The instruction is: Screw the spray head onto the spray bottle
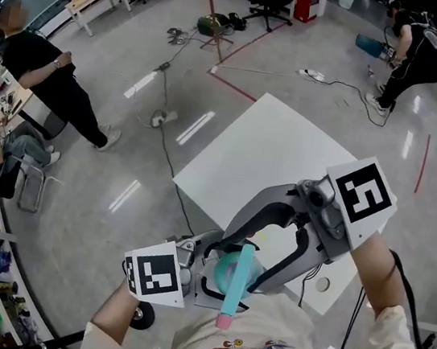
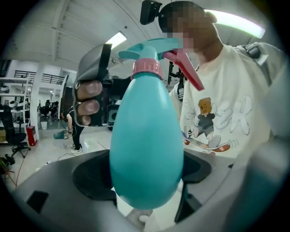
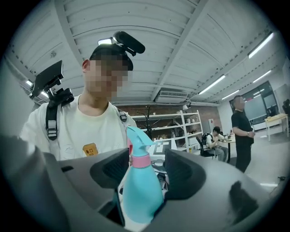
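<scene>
Across the middle of the head view lies the white surface (image 1: 273,137), bare of the task's things; the work is held in the air at bottom centre, close to the person's chest.

The left gripper (image 2: 146,174) fills the lower half of its view. Its fingers (image 2: 90,174) are clamped on the broad lower body of the teal spray bottle (image 2: 147,145), probably to keep it from turning.

The right gripper (image 3: 146,170) meets the same bottle at the bottom centre of its view. Its fingers (image 3: 181,174) appear closed on the body below the neck, not on the head, so no twisting grip seems taken yet.

The spray head (image 2: 149,47) sits on the neck, nozzle to the left. Its pink collar (image 2: 146,68) rests against the shoulder; how tightly it is threaded cannot be told. The red trigger (image 2: 188,70) slants to the upper right.

No label or brand shows on the bottle. The T-shirt (image 2: 226,113) carries a cartoon skateboarder and pale outline letters too faint to read. The marker squares (image 1: 359,195) bear only black-and-white patterns.
</scene>
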`<state>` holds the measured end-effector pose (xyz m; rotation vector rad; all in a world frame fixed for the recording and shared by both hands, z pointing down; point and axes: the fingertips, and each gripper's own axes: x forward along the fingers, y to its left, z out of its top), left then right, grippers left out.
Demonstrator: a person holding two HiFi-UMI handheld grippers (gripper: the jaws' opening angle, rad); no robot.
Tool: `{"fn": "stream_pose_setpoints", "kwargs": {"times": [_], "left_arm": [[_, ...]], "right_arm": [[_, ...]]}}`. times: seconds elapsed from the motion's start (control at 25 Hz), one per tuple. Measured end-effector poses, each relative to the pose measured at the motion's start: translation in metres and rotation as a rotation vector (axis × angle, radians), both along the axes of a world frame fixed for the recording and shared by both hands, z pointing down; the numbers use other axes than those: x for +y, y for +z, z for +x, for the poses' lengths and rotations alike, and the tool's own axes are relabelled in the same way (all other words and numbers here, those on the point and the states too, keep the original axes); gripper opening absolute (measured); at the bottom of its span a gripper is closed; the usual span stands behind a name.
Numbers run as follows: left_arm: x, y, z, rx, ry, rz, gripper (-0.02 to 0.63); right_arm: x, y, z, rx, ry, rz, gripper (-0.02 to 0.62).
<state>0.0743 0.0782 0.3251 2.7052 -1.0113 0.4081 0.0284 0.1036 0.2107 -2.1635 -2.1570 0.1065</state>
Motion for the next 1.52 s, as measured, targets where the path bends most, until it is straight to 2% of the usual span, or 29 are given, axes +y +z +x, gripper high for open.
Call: {"fn": "stream_pose_setpoints", "kwargs": {"times": [0.24,0.32,0.36,0.4,0.6,0.76,0.96,1.28,1.52], "left_arm": [[0.000,-0.003,0.009,0.011,0.061,-0.009,0.426],[0.001,-0.003,0.012,0.013,0.070,-0.012,0.425],[0.002,-0.002,0.014,0.014,0.072,-0.013,0.425],[0.003,-0.001,0.015,0.015,0.071,-0.013,0.425],[-0.002,0.003,0.005,0.036,0.025,-0.017,0.426],[-0.012,0.003,-0.014,0.044,-0.099,-0.011,0.425],[-0.025,0.007,-0.040,0.010,-0.310,-0.003,0.426],[-0.026,0.025,-0.068,0.006,-0.548,-0.022,0.426],[-0.036,0.037,-0.093,-0.010,-0.743,-0.026,0.425]], "right_arm": [[0.006,0.003,0.014,0.002,-0.108,0.029,0.245],[0.007,0.004,0.018,0.003,-0.115,0.031,0.216],[0.008,0.004,0.019,0.004,-0.115,0.028,0.162],[0.010,0.005,0.021,0.004,-0.116,0.025,0.137],[0.003,0.009,0.013,0.002,-0.076,0.028,0.133],[-0.004,0.010,-0.004,0.018,0.033,0.033,0.133],[-0.011,0.013,-0.025,0.040,0.177,0.031,0.133],[-0.015,0.033,-0.049,0.013,0.366,0.059,0.133],[-0.025,0.045,-0.070,0.049,0.536,0.060,0.133]]}}
